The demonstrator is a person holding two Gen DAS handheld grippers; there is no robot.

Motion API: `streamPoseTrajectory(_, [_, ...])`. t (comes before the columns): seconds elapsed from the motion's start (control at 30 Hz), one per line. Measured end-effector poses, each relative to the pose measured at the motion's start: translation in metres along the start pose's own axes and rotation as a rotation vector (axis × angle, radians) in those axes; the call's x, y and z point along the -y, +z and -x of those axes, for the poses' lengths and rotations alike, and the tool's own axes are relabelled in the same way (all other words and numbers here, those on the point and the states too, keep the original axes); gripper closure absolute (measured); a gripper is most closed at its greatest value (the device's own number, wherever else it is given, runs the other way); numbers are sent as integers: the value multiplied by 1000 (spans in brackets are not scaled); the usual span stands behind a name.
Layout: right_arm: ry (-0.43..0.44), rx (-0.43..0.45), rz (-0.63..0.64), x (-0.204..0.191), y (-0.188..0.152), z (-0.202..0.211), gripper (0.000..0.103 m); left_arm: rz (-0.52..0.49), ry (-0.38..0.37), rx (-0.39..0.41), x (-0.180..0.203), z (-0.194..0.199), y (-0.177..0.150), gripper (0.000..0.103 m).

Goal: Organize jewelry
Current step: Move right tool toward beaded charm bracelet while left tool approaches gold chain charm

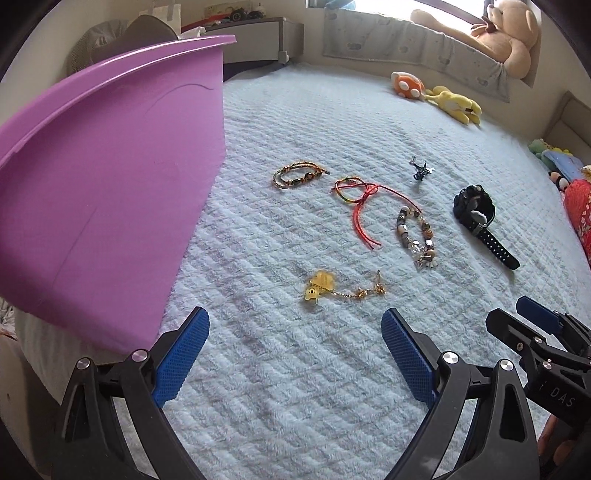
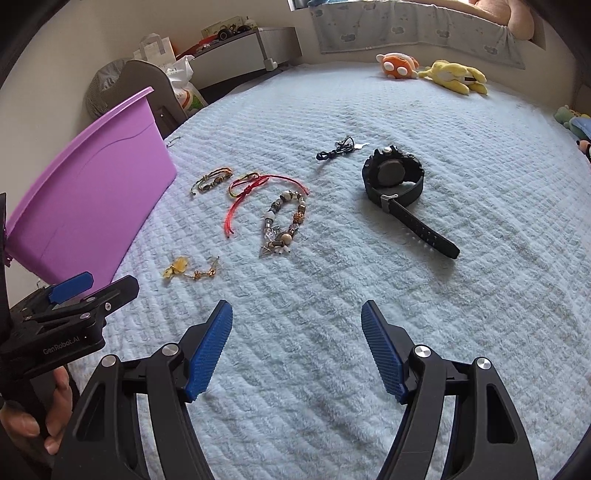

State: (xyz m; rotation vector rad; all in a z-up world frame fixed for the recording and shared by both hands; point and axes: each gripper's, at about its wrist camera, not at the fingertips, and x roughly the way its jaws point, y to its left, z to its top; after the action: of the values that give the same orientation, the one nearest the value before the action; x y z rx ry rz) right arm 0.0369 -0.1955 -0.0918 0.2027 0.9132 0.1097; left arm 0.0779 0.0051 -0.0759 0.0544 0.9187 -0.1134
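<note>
On a bed (image 2: 369,332) covered with a pale blue textured blanket, six pieces of jewelry lie spread apart beside a purple plastic bin (image 1: 110,184), which stands at the bed's left side. The left tongs (image 1: 295,354) hang over bare blanket with blue pads set wide and nothing between them; a yellow charm on a gold chain (image 1: 332,290) lies just ahead of them. The right tongs (image 2: 297,350) are likewise spread wide and empty above the blanket, and part of a hand (image 2: 55,406) gripping the left tool's handle shows at the lower left of the right wrist view.

Farther up the bed, a braided brown-and-gold bracelet (image 1: 297,175) lies nearest the bin. Just right of it is a red cord bracelet (image 1: 364,203) with loose ends trailing toward the camera. A beaded bracelet (image 1: 415,236) of mixed brown, white and clear beads sits beside the cord's ends. A small dark knotted cord (image 1: 419,171) with a pale tag rests farther back. A black wristwatch (image 2: 399,188) lies at the right, on its side, strap stretched toward the near right.

Plush toys line the far edge: an orange-and-white one (image 1: 406,85), a yellow one (image 1: 456,103), and a large tan bear (image 1: 498,33) on the window ledge.
</note>
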Motion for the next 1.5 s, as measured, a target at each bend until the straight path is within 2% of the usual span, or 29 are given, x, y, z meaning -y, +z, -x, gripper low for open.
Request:
streamPoseTrajectory(0.4, [19, -19, 32, -5, 25, -52, 34, 47, 13, -37, -3, -42, -1, 11])
streamPoseTrajectory(0.63, [-12, -37, 71, -12, 40, -75, 34, 38, 17, -35, 1, -55, 3, 10])
streamPoseTrajectory(0.87, [-52, -37, 141, -18, 46, -90, 34, 49, 17, -36, -1, -64, 6, 11])
streamPoseTrajectory(1.5, [-86, -41, 190, -20, 54, -113, 35, 60, 24, -33, 1, -84, 11, 6])
